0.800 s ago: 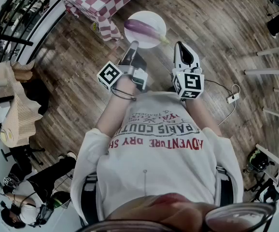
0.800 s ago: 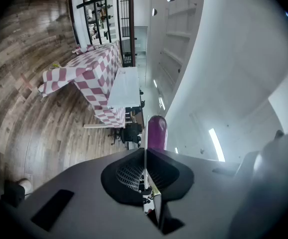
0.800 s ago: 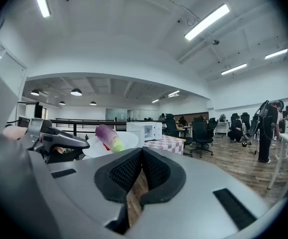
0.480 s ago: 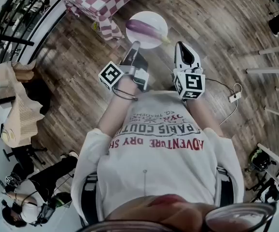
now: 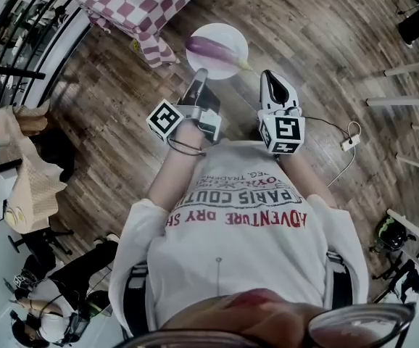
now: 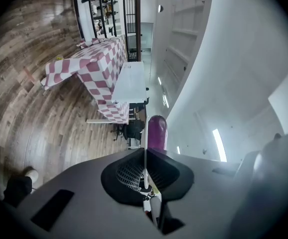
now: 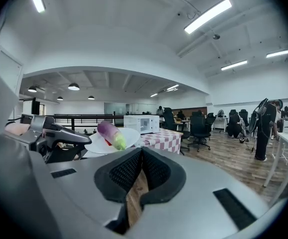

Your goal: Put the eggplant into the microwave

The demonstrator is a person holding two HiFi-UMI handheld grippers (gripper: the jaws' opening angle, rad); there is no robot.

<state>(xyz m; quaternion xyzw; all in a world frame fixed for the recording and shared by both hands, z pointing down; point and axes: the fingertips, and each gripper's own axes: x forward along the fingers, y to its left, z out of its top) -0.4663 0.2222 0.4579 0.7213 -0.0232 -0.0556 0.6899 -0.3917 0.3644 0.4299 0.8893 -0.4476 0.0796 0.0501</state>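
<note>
Right gripper view: wood-plank floor [image 7: 228, 153], checkered table [image 7: 161, 139], white microwave [image 7: 140, 124].

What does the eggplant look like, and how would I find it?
Find the red-and-white checkered table on the wooden floor. Just beside it, the left hand-held gripper holds a round white plate by its rim, and the eggplant lies on it. It is the only long, shiny purple thing, with a green end.
</note>
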